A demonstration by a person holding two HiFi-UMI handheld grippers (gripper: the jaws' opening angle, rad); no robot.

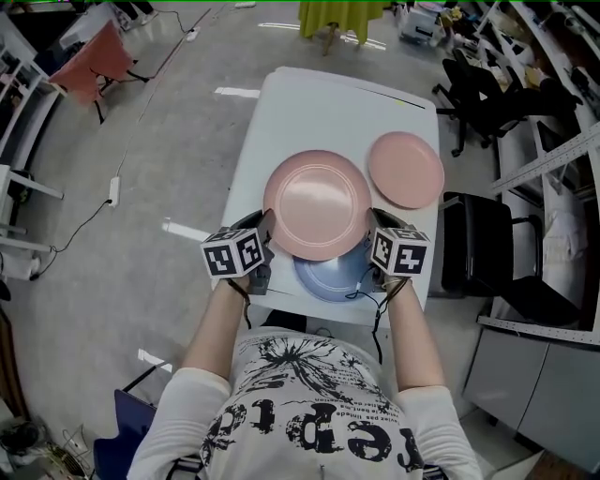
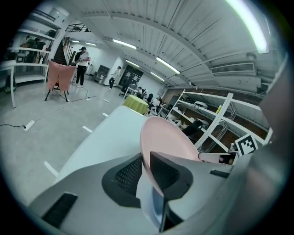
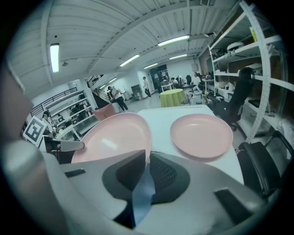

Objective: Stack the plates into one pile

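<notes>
I hold a large pink plate point(image 1: 317, 204) above the white table point(image 1: 328, 103), gripped on both sides. My left gripper point(image 1: 266, 236) is shut on its left rim and my right gripper point(image 1: 373, 236) is shut on its right rim. In the left gripper view the plate point(image 2: 167, 140) rises edge-on from the closed jaws point(image 2: 146, 159); in the right gripper view it point(image 3: 115, 137) spreads left of the jaws point(image 3: 148, 156). A blue plate point(image 1: 330, 277) lies on the table under the held plate, partly hidden. A smaller pink plate point(image 1: 405, 169) rests on the table at the right, also in the right gripper view point(image 3: 202, 134).
A black office chair point(image 1: 487, 248) stands close to the table's right side, with shelving and desks beyond. On the floor at the left lies a power strip with its cable point(image 1: 113, 190). A pink chair point(image 1: 89, 61) stands far left and a yellow-green covered table point(image 1: 342, 17) behind.
</notes>
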